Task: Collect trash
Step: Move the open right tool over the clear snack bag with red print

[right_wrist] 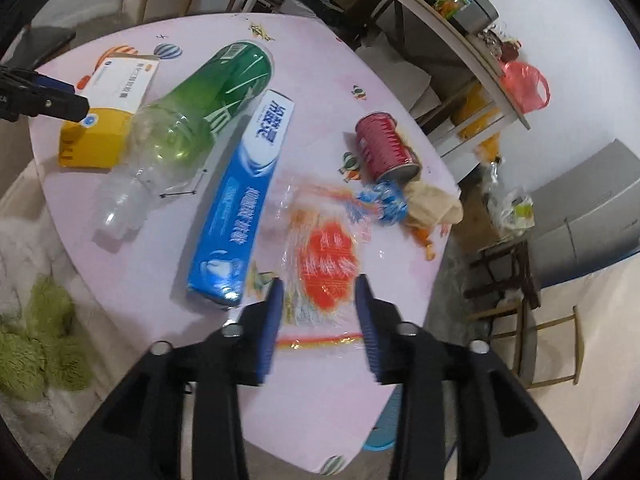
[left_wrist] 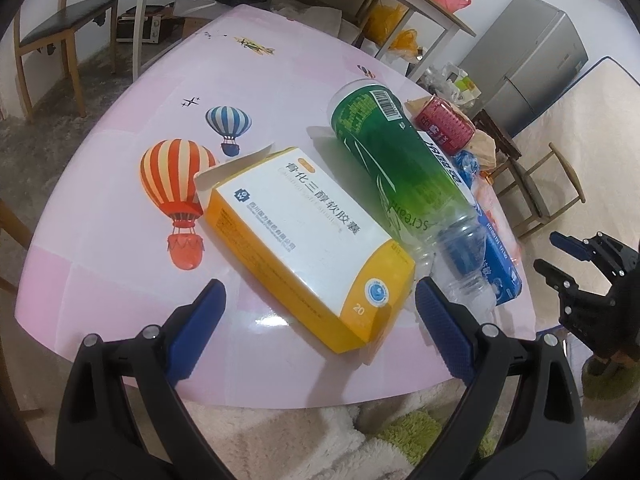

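Your left gripper (left_wrist: pixel 318 320) tilts down, jaws wide, empty, the yellow-and-white medicine box (left_wrist: pixel 308 236) lying between its tips at 12 o'clock. Your right gripper (right_wrist: pixel 320 308) stands half open above the blurred orange wrapper (right_wrist: pixel 326 264). The green bottle (left_wrist: pixel 396 168) reads "scream"

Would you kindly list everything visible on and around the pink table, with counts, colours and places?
Pink balloon-print table: one, under all the trash.
Yellow-and-white cardboard medicine box: one, flap open, left end of the row.
Green-labelled clear plastic bottle: one, lying beside the box.
Blue toothpaste carton: one, beside the bottle.
Red metal can: one, on its side, far right.
Orange-printed clear plastic wrapper: one, nearest the right tool.
Blue crumpled wrapper: one, by the can's mouth.
Beige crumpled paper: one, table's right edge.
Left tool: black, blue pads, open around the box's near end.
Right tool: same colours, open above the wrapper.
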`<state>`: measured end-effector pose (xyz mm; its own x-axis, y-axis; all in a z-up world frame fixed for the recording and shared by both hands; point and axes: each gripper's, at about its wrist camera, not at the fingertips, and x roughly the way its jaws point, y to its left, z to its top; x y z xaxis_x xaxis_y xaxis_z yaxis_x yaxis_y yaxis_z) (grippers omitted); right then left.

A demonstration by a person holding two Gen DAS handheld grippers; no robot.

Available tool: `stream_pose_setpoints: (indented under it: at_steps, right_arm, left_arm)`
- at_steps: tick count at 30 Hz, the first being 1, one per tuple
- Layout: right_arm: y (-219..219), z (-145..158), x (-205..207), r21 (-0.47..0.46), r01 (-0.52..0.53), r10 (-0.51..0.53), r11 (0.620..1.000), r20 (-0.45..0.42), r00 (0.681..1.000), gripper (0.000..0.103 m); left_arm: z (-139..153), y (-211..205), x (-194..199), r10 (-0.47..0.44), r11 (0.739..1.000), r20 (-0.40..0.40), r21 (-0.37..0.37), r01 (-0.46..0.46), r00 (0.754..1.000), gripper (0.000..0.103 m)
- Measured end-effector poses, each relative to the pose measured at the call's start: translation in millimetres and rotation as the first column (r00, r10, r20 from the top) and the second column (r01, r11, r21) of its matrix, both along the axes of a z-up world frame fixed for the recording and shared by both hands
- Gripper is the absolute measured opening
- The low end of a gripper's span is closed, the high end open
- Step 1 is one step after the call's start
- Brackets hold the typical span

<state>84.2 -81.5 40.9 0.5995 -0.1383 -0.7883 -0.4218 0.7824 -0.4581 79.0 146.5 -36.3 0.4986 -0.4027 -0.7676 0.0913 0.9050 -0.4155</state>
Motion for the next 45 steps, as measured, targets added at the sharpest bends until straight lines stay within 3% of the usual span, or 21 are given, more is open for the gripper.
stream_pose_setpoints:
  at_steps: [2,5,7,9,13,16,19,21,29,31,33,35,41,45]
  right_arm:
    - [-2,14,3,0.131,0.01,-0.009,0.991,-0.009,1.0,0.049]
    - [-1,29,11,0.331,0.023,-0.019,0.943,-0.015,1.0,0.049]
    - [6,29,20,0.476,0.038,-0.007,0.879,-0.066,0.998,0.049]
    - [20,24,24,0.553,0.032,0.028,0.833,-0.1,0.995,0.049]
    - [36,11,28,0.601,0.05,0.052,0.798,-0.152,0.987,0.049]
    - [41,5,26,0.626,0.079,0.049,0.776,-0.184,0.982,0.049]
    - [37,4,23,0.626,0.092,0.033,0.774,-0.185,0.982,0.049]
    - [32,4,22,0.623,0.108,0.012,0.775,-0.184,0.983,0.049]
    - [-5,4,27,0.631,0.203,-0.1,0.749,-0.195,0.976,0.049]
    - [-11,4,28,0.636,0.216,-0.115,0.741,-0.197,0.974,0.049]
    - [-16,3,29,0.639,0.225,-0.129,0.736,-0.195,0.972,0.049]
    - [-19,3,30,0.642,0.231,-0.136,0.731,-0.194,0.972,0.049]
    - [-35,1,31,0.658,0.253,-0.167,0.709,-0.192,0.967,0.049]
    - [-47,-5,32,0.663,0.279,-0.189,0.694,-0.207,0.96,0.049]
  left_arm:
    - [1,1,-1,-0.003,1.0,0.001,-0.002,0.003,1.0,0.085]
    - [2,6,-3,0.01,1.0,-0.002,-0.015,-0.01,1.0,0.079]
    - [0,10,-2,0.028,0.999,-0.013,-0.041,-0.028,1.0,0.075]
    - [-2,13,0,0.039,0.996,-0.032,-0.081,-0.041,0.999,0.066]
    - [-6,15,6,0.056,0.989,-0.06,-0.13,-0.063,0.997,0.06]
    - [-13,14,14,0.065,0.988,-0.102,-0.133,-0.079,0.993,0.048]
    - [-13,15,20,0.055,0.987,-0.093,-0.148,-0.069,0.994,0.037]
    - [-9,16,22,0.044,0.992,-0.074,-0.117,-0.053,0.996,0.033]
    - [8,33,41,0.144,0.987,-0.027,0.074,-0.141,0.989,0.035]
    - [15,30,44,0.141,0.987,-0.015,0.079,-0.139,0.99,0.05]
    - [20,23,49,0.152,0.986,-0.018,0.078,-0.15,0.988,0.077]
    - [22,13,55,0.165,0.982,-0.019,0.095,-0.163,0.986,0.084]
    - [12,-15,71,0.266,0.948,-0.069,0.2,-0.248,0.961,0.089]
    - [3,-23,76,0.325,0.93,-0.102,0.217,-0.297,0.94,0.089]
